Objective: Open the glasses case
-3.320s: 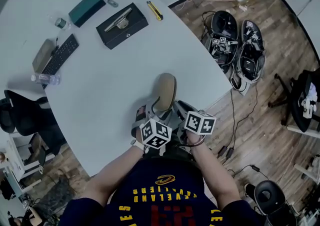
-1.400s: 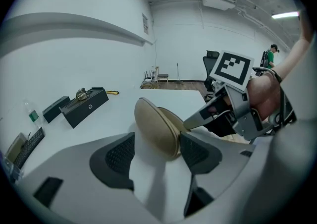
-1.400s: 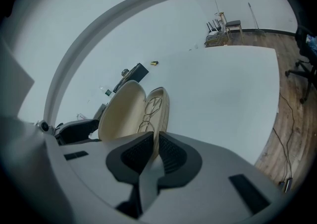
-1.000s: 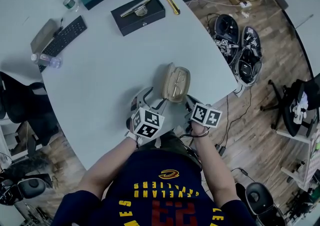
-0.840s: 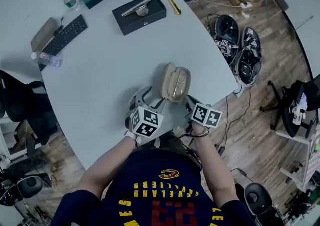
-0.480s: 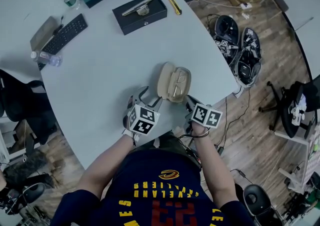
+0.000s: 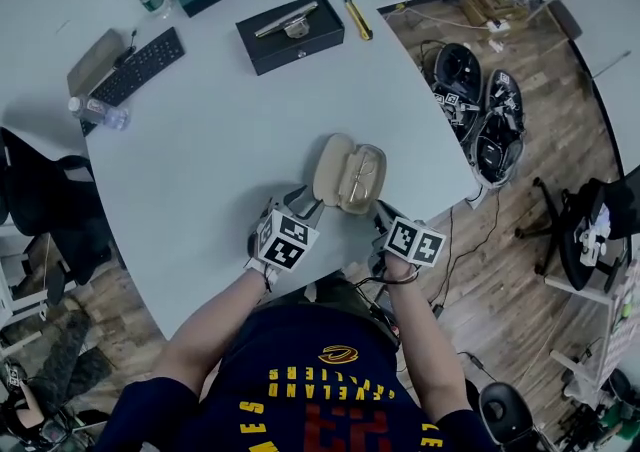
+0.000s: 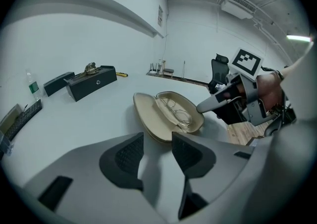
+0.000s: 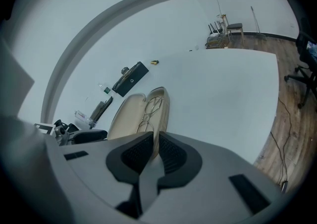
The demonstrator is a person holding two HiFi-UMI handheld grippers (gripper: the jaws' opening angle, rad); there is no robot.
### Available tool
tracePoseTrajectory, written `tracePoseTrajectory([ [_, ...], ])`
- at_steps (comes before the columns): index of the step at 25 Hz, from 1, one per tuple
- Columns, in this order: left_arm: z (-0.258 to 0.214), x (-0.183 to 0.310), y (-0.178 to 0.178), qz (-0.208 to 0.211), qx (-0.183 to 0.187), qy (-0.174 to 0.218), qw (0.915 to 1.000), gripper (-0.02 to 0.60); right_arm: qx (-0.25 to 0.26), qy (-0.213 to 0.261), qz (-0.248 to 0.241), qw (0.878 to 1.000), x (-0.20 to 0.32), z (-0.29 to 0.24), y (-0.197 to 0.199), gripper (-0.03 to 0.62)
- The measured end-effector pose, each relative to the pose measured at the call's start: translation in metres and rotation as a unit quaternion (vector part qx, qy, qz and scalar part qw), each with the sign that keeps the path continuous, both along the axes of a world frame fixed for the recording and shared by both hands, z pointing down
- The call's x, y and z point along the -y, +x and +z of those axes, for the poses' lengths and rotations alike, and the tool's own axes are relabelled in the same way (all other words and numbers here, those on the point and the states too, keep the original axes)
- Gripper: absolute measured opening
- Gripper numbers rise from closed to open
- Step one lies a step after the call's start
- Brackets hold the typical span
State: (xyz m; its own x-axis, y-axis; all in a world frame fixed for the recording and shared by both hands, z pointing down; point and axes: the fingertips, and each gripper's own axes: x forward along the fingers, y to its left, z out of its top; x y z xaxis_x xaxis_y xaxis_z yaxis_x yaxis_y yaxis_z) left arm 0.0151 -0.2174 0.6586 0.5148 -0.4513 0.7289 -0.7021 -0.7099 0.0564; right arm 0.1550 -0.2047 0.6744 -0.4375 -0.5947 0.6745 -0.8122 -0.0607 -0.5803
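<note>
Jaws of your right gripper (image 9: 153, 151) pinched the glasses case (image 7: 347, 173); your left gripper's (image 8: 157, 151) were closing, empty, over the pale bench (image 7: 220, 120), its far side cropped.

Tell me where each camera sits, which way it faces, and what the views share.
Head view: on the person's head, looking steeply down at the table and open glasses case; shows both forearms, left gripper, right gripper.
Left gripper view: on that gripper, facing the case along its jaws, which have just been closing, nothing between them; right gripper shows beyond.
Right gripper view: on that gripper, looking along its jaws, closed on the case's near rim.
Shared: all three show the case, glasses inside.
</note>
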Motion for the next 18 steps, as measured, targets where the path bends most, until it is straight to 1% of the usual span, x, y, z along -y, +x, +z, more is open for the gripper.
tracePoseTrajectory([
  [5, 0.004, -0.001, 0.0, -0.006, -0.012, -0.014, 0.9998, 0.179, 0.0, 0.0, 0.0, 1.0, 0.001, 0.002, 0.0, 0.048],
  [12, 0.01, -0.004, -0.001, -0.015, -0.016, -0.029, 0.9993, 0.163, 0.007, -0.001, 0.002, 1.0, -0.001, 0.002, -0.001, 0.048],
  [18, 0.0, -0.001, 0.003, -0.01, -0.016, -0.019, 0.9996, 0.163, 0.007, -0.001, 0.0, 1.0, 0.0, 0.002, -0.001, 0.048],
])
